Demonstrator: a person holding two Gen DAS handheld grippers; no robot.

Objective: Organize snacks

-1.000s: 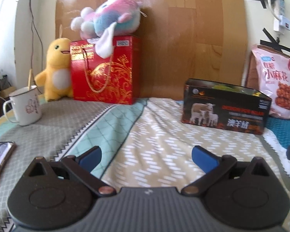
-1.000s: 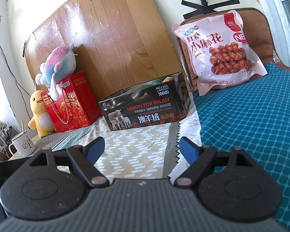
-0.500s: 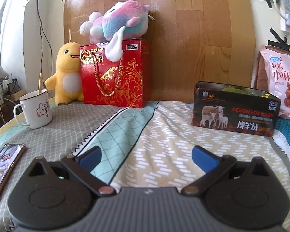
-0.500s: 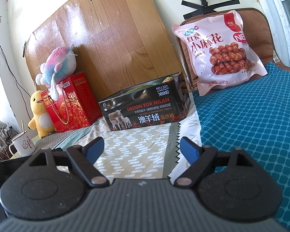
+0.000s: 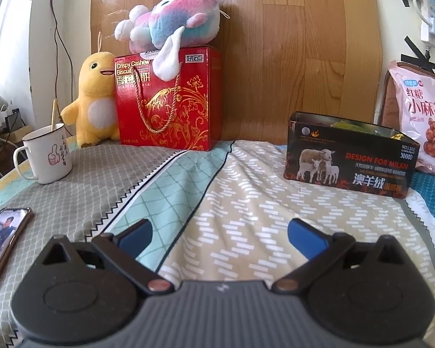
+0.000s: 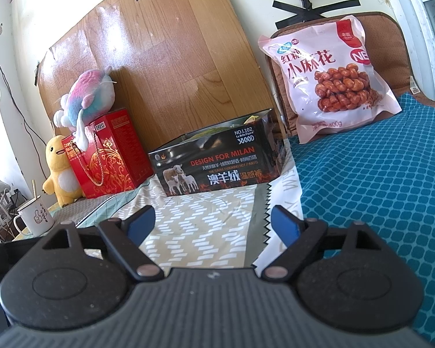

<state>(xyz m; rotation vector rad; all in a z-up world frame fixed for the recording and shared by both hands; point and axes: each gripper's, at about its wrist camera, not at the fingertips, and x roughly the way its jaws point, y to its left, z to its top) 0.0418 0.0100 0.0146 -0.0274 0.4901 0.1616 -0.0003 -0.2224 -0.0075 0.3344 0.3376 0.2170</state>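
Nothing is held yet. The left gripper [image 5: 219,233] is seen at the bottom centre of its frame with fingers spread wide and empty; the right gripper [image 6: 211,220] is likewise spread and empty.

The red biscuit box [image 5: 168,98] stands upper left of centre in the left view, a pastel plush [image 5: 171,18] resting on it and a yellow plush [image 5: 94,101] touching its left side. The open black box [image 5: 348,156] sits at right of centre, some packets visible inside. The pink snack bag [image 6: 330,78] leans upright at the upper right of the right view.

If the bag is judged the next item, it should be approached squarely and pinched at an edge, since the film may crumple or slip.

The surface is a patchwork cloth [image 5: 232,191]; a mug [image 5: 45,155] and phone [image 5: 5,232] lie at the left, and a wood panel [image 6: 174,52] backs the wall.
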